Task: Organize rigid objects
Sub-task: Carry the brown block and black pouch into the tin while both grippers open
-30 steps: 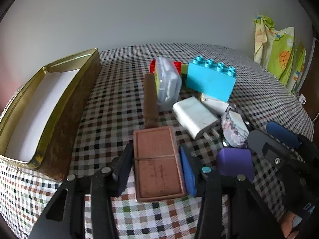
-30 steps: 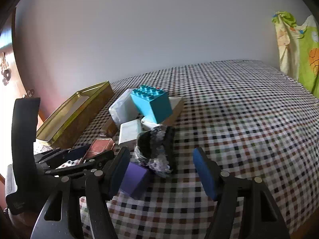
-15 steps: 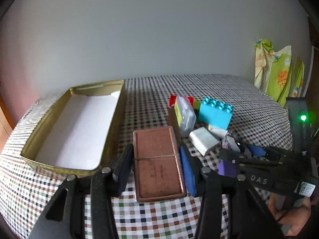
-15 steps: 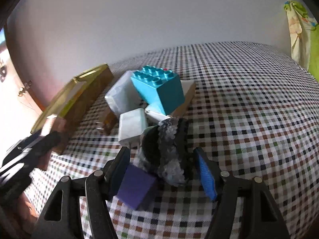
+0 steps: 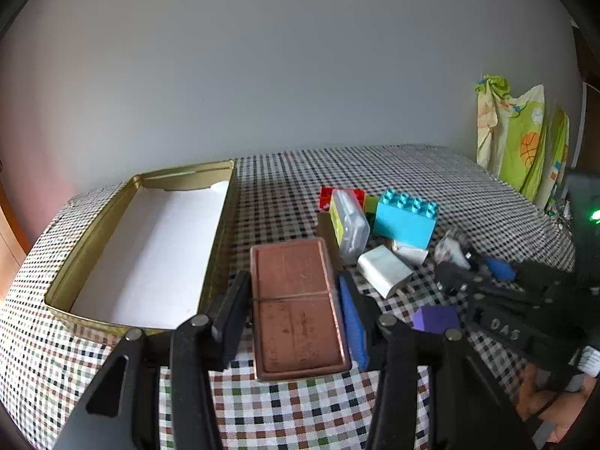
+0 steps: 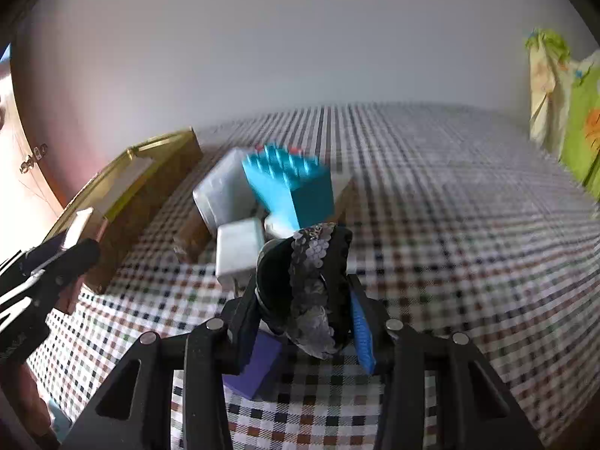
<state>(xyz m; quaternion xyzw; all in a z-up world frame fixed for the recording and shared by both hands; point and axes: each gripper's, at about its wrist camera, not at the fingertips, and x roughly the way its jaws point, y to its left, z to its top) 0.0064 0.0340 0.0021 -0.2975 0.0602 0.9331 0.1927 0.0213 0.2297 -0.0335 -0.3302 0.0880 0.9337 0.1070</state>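
Flat rust-brown tin (image 5: 298,307) pinched in left claw (image 5: 296,315); right claw (image 6: 303,313) closing around sequined black object (image 6: 311,288).

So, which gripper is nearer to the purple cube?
Right. The right gripper is closing on a sequined object directly above the purple cube; the left gripper holds a brown case farther off, beside the tin.

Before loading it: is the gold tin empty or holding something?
Empty: the gold tin shows only its bare white floor; the brown case sits outside, in the left gripper.
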